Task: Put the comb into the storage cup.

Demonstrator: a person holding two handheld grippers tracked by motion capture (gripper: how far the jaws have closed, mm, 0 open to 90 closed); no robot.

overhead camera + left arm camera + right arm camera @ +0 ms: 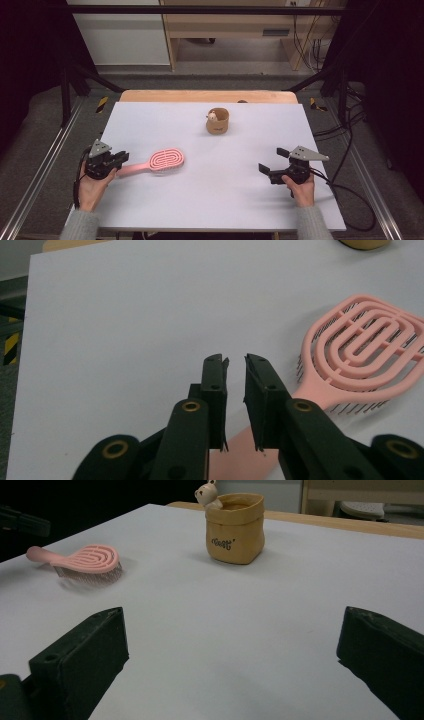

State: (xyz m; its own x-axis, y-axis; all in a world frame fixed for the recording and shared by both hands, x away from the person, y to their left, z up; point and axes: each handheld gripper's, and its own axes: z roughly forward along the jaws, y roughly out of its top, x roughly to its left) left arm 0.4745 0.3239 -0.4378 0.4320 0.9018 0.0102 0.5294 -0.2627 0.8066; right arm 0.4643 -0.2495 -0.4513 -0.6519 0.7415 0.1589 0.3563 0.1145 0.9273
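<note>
A pink hairbrush (160,162) lies on the white table (210,200) at the left, its handle pointing toward my left gripper (121,158). In the left gripper view the jaws stand almost together, and the end of the brush handle (239,456) sits pinched in the narrow gap low between them. The oval brush head (364,345) lies off to the right. My right gripper (273,160) rests on the table at the right with its jaws wide apart and nothing between them. From there the hairbrush (85,560) lies far left.
A small tan pouch-shaped cup (217,121) with a little bear figure on its rim stands at the back middle of the table; the same tan cup (235,527) is ahead of the right gripper. Dark metal frame rails run along both table sides.
</note>
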